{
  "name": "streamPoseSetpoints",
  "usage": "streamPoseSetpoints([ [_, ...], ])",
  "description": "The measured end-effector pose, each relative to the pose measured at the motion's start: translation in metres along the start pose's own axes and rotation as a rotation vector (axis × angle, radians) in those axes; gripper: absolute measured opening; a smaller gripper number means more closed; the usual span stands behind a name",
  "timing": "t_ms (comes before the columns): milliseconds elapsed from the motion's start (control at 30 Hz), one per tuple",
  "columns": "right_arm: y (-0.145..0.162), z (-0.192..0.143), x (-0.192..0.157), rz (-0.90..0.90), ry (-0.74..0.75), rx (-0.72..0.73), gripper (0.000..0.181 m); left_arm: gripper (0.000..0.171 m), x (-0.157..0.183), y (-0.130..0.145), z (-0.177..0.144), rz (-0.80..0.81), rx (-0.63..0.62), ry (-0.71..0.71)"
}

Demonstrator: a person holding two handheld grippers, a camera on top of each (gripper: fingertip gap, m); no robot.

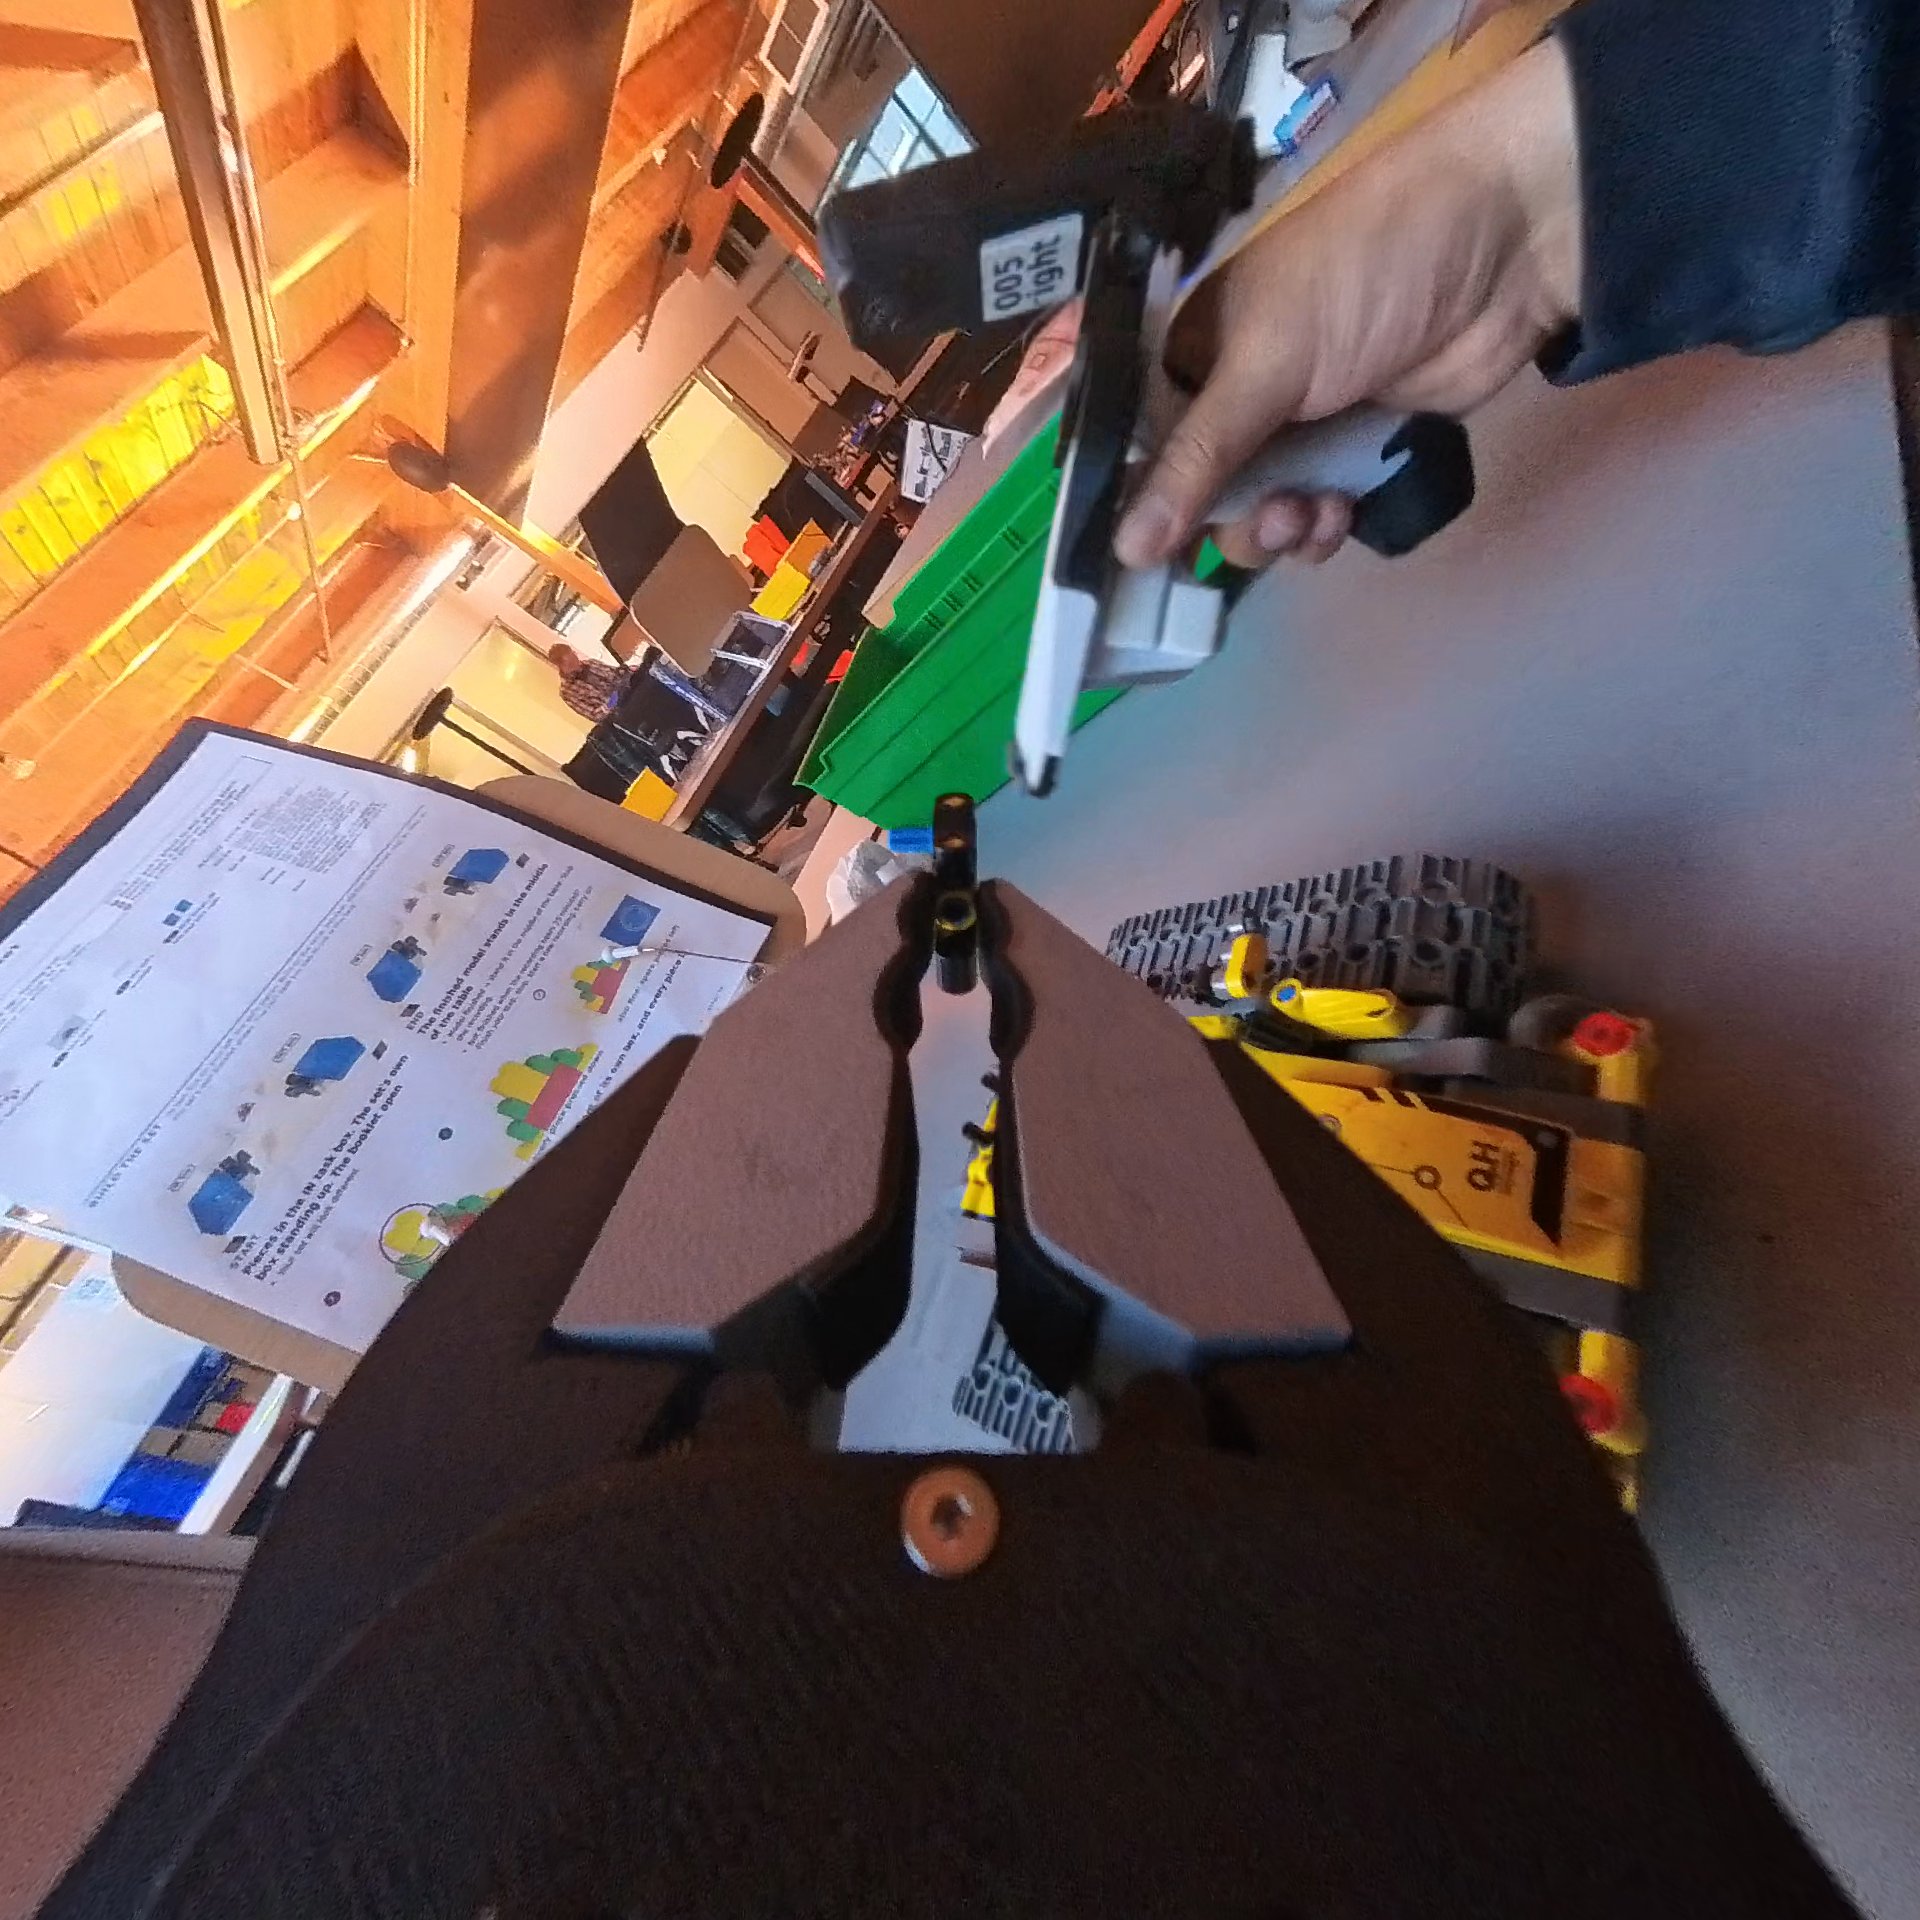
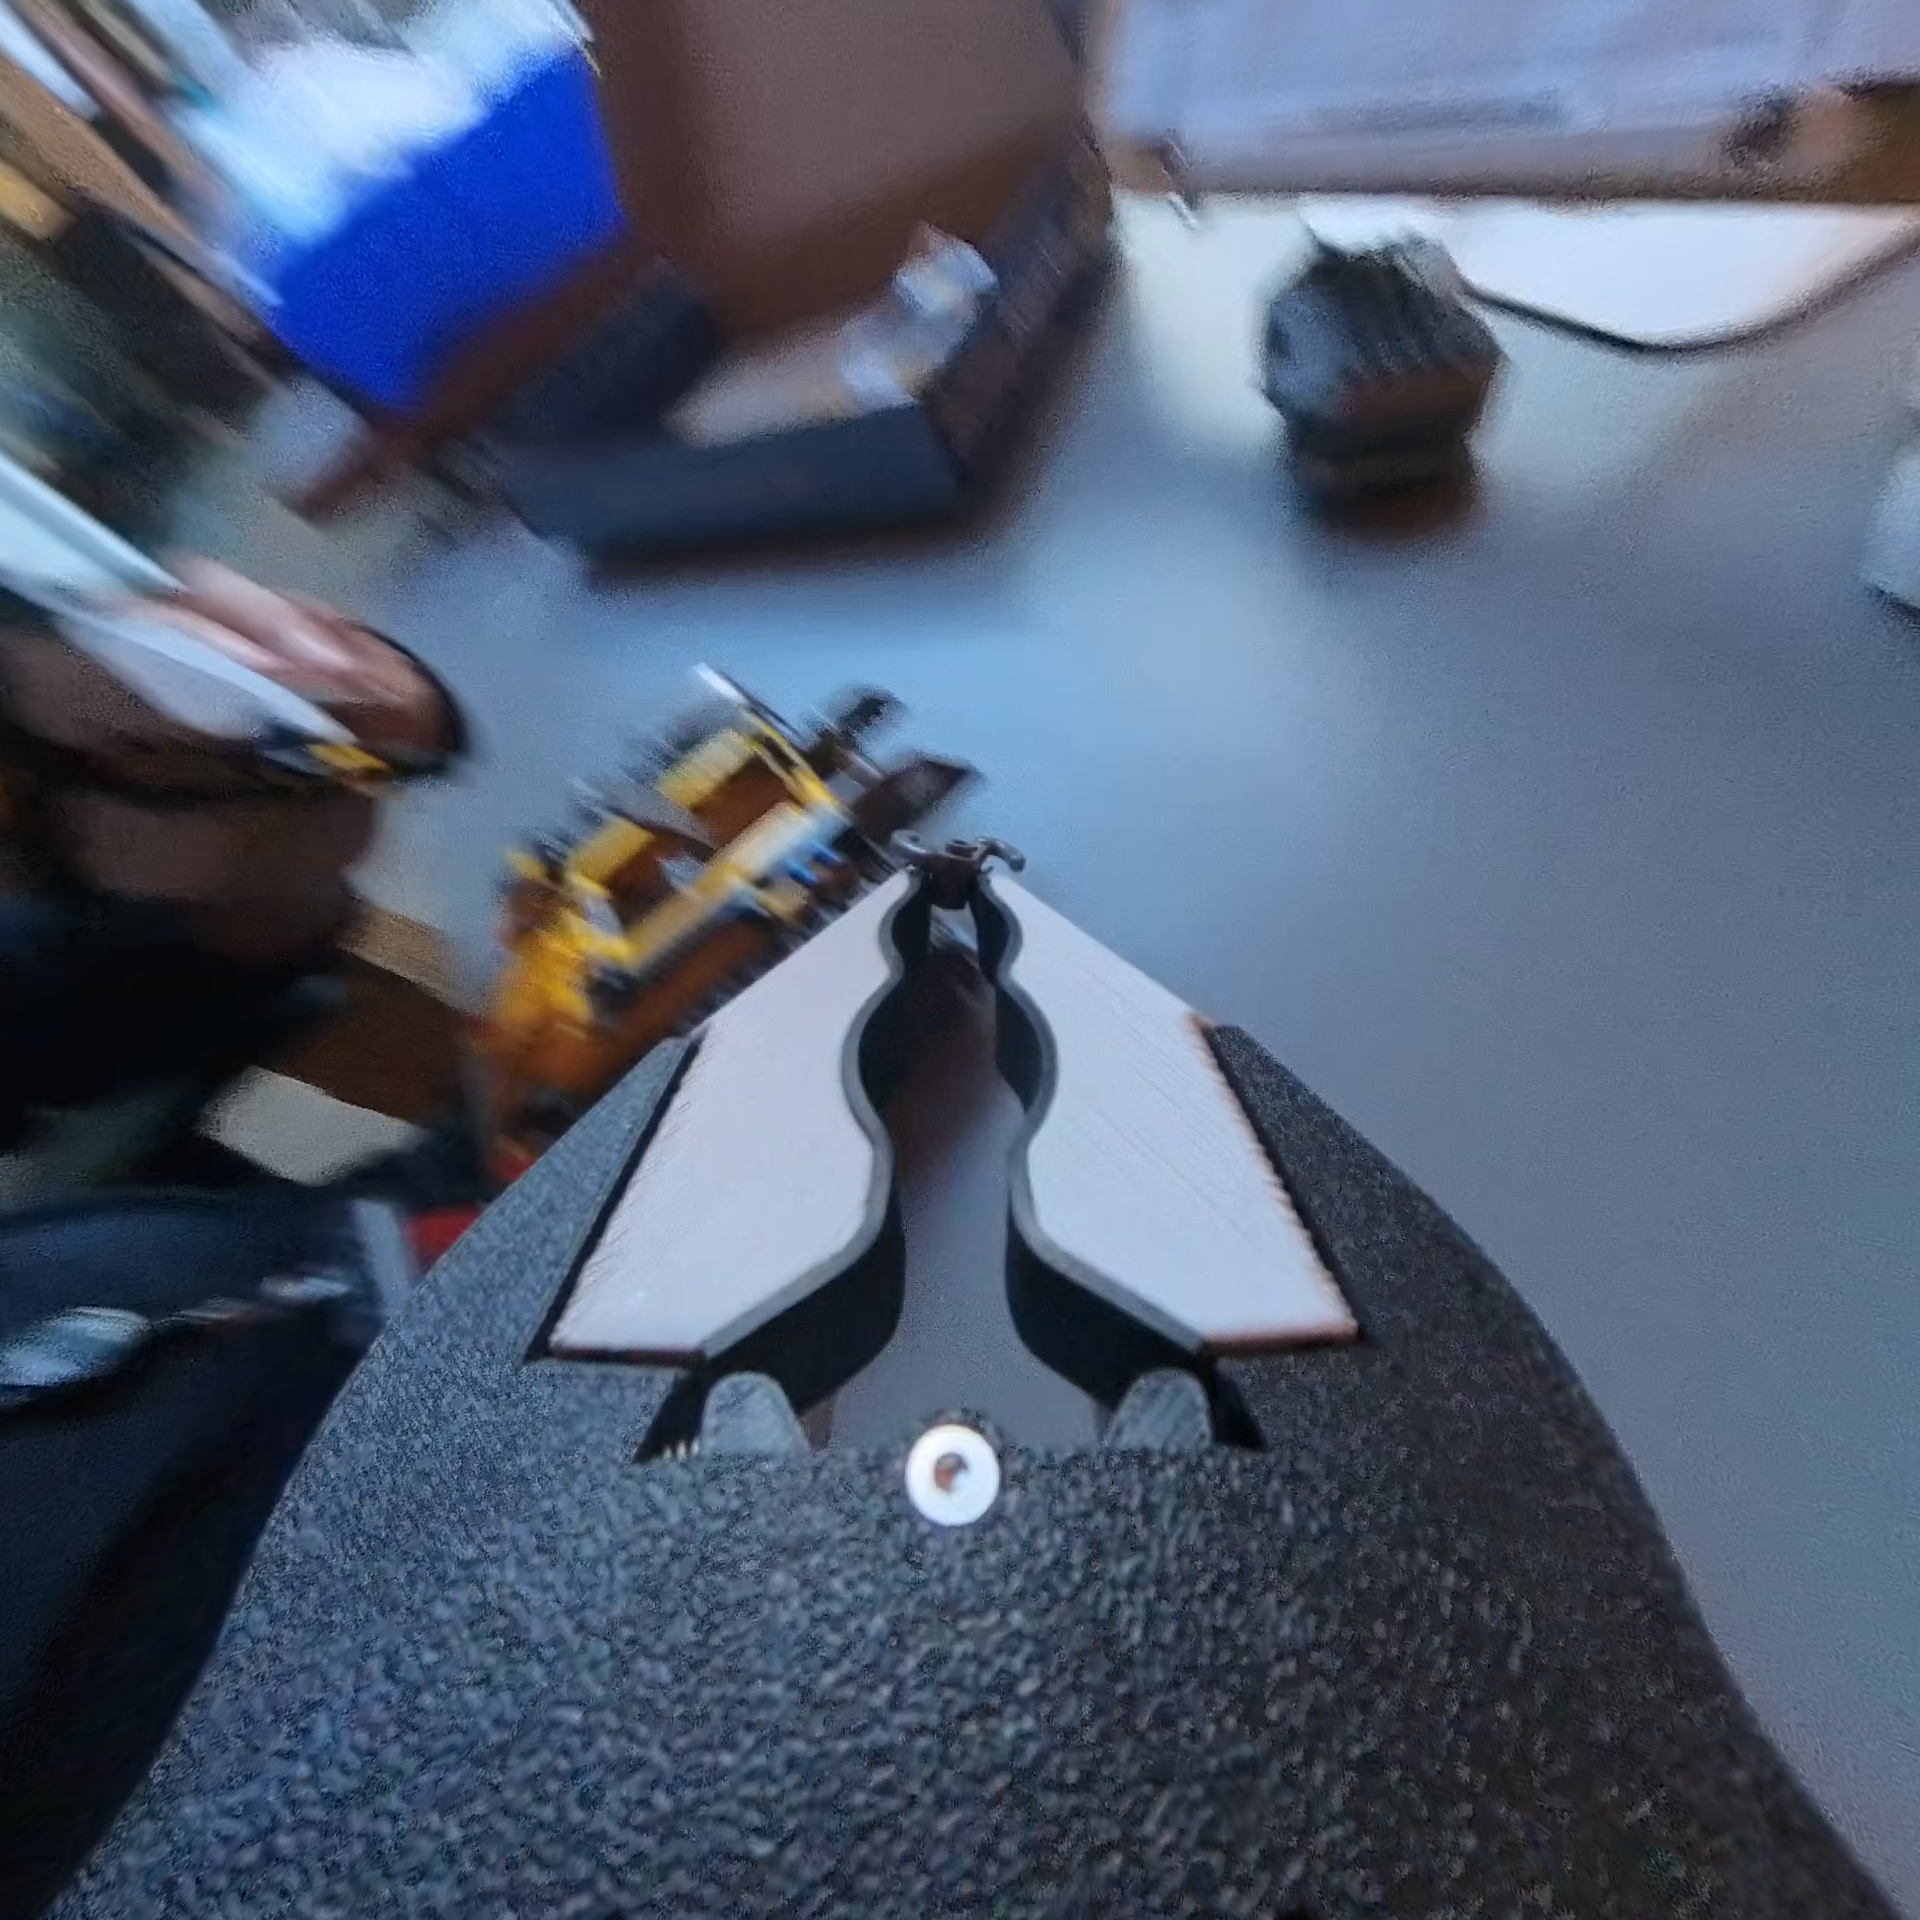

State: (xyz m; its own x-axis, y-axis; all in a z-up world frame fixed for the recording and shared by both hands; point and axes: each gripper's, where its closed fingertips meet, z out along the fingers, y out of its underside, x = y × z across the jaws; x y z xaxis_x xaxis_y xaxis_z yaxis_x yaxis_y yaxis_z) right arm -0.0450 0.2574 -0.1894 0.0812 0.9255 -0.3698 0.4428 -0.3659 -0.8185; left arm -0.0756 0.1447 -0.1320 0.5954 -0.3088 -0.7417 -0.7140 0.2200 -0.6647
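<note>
My left gripper [image 1: 954, 906] is shut on a small black and yellow brick piece [image 1: 953, 902] that sticks out past its fingertips, held above the grey table. A yellow and black tracked brick vehicle [image 1: 1455, 1132] lies on the table just right of it. My right gripper [image 2: 958, 871] is shut on a tiny dark connector piece [image 2: 956, 858]. The right gripper also shows in the left wrist view [image 1: 1039, 774], held by a hand up and to the right. The vehicle appears blurred in the right wrist view [image 2: 665, 894], left of the fingers.
A printed instruction sheet [image 1: 312, 1018] stands at left. Green trays [image 1: 956, 644] are stacked behind. In the right wrist view, a dark open box [image 2: 810, 436], a blue bin [image 2: 436, 239] and a black block with a cable [image 2: 1371, 353] sit on the grey table [image 2: 1455, 831]. One gripper's finger ends stand about 12 cm off the other's.
</note>
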Motion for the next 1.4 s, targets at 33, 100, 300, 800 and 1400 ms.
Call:
streamPoseSetpoints([
  [33, 0.012, 0.001, 0.009, -0.042, 0.058, -0.071, 0.006, 0.005, 0.001, 0.002, 0.001, 0.010, -0.004, 0.001],
  [100, 0.026, 0.005, 0.011, -0.098, 0.077, -0.157, 0.010, 0.004, 0.006, 0.005, 0.003, 0.042, -0.014, 0.022],
  [300, 0.042, 0.001, 0.026, -0.124, 0.133, -0.260, 0.024, 0.004, 0.022, 0.017, 0.009, 0.043, -0.086, 0.101],
  [800, -0.018, -0.028, -0.137, -0.628, -0.289, 0.108, 0.025, 0.005, 0.026, -0.012, 0.000, -0.110, 0.062, 0.181],
  [1400, -0.003, -0.004, -0.146, -1.077, -0.027, 0.052, 0.010, 0.005, 0.023, -0.021, -0.008, 0.045, 0.075, 0.147],
])
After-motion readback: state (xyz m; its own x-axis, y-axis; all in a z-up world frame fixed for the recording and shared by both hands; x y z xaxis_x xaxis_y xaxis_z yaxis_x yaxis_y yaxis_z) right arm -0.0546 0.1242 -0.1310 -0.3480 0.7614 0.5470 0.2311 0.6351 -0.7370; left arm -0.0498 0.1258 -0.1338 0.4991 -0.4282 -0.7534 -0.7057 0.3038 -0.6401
